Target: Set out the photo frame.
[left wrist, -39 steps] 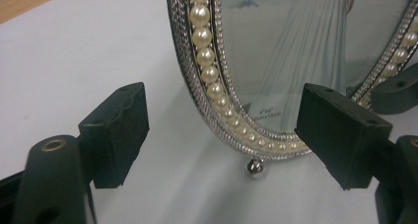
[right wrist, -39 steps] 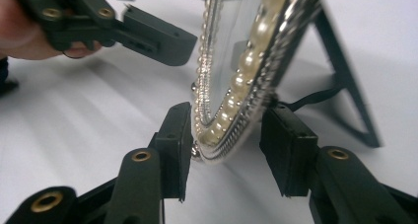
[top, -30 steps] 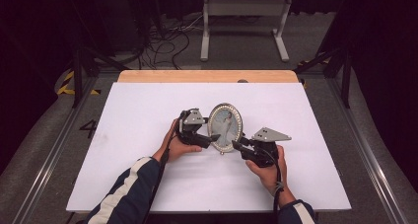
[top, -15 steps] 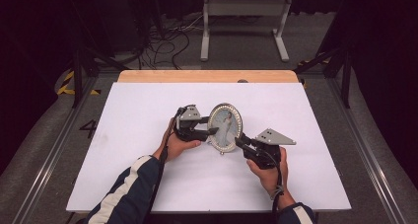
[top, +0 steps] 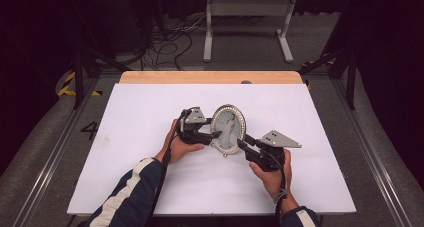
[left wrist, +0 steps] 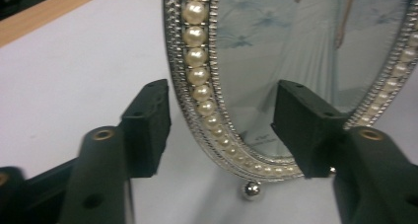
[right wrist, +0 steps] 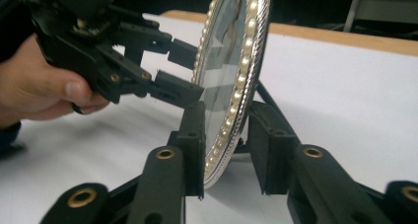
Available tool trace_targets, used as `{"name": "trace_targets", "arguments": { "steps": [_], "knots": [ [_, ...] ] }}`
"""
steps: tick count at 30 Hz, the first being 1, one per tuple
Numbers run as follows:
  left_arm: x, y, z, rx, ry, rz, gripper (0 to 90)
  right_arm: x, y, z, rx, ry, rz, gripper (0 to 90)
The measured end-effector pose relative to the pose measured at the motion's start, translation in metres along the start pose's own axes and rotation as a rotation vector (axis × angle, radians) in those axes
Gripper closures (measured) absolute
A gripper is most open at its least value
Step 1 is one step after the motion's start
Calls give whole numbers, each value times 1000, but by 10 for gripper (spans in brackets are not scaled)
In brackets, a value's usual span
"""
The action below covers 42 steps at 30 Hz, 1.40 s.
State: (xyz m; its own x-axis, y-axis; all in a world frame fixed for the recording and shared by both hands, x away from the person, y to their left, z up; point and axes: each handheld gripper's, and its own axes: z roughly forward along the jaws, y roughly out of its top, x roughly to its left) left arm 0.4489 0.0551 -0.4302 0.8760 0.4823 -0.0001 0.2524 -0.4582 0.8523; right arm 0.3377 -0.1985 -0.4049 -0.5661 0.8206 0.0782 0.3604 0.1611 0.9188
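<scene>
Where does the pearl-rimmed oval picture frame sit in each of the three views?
High view: oval picture frame stands upright at table centre, between both grippers.
Left gripper view: frame top centre-right.
Right gripper view: frame edge-on, centre.
Shared landmark: its pearl rim.

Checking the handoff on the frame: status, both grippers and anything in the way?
Left gripper just reopened, fingers straddle the pearl frame, not pressing. Right gripper astride the lower rim; grip unclear. Frame upright on white table. Nothing obstructing.
</scene>
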Motion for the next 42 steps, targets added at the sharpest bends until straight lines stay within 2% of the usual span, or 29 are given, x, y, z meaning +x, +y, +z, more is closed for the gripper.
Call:
{"name": "trace_targets", "arguments": {
  "steps": [1,2,4,8,13,21,23,28,32,37,40,42],
  "knots": [
    [1,0,1,-4,-11,-7,367,0,1,-2,-7,-9,-5,722],
    [1,0,1,-1,-13,-2,364,0,2,-3,-4,-22,-25,736],
    [0,0,2,10,-45,12,364,1,3,-2,2,-32,-35,755],
    [-4,0,6,32,-53,40,350,2,2,1,31,-35,-48,778],
    [0,-1,3,29,-65,33,388,1,2,1,30,-33,-47,809],
    [0,-2,-1,36,-40,53,472,-1,2,1,36,-45,-46,803],
    [1,-3,-4,33,-52,65,472,0,1,2,36,-53,-50,798],
    [3,-5,-9,20,-75,58,501,-5,0,2,36,-49,-31,795],
    [2,-5,-9,31,-69,66,482,-3,1,3,32,-56,-38,795],
    [-2,-1,-8,-9,-38,52,411,-2,0,3,34,-63,-42,794],
    [-2,-1,-9,-24,-42,33,429,-1,1,3,38,-69,-48,793],
    [1,-2,-10,-23,-41,28,505,-2,1,3,37,-64,-40,794]
  ]
}}
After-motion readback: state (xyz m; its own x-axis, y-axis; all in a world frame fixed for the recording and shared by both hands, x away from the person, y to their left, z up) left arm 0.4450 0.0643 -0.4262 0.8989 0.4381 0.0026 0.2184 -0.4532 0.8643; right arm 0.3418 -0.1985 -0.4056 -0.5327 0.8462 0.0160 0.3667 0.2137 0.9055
